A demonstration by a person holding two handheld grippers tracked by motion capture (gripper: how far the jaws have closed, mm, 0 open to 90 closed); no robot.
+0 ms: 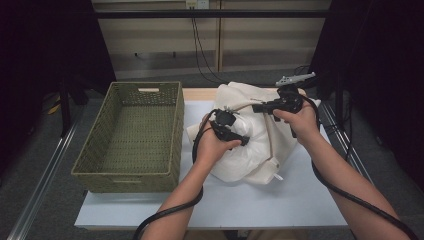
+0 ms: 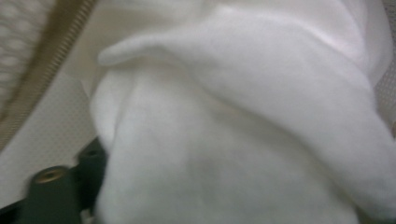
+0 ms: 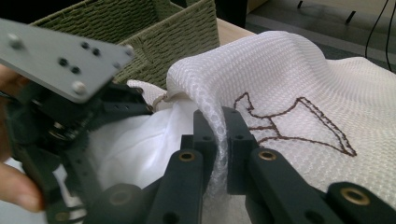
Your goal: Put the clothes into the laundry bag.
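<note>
While pinching mesh bag [image 3: 299, 74], right tool [image 3: 223, 135]; left tool [image 1: 231, 131] apart amid white cloth [image 2: 224, 154].

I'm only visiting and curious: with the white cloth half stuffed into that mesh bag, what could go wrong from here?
The right gripper pinches just a thin fold of the mesh bag; it might slip out and the mouth would sag shut. The left gripper has just opened against the white cloth, so the cloth could bulge back out. The bag lies beside the woven basket and might snag it.
</note>
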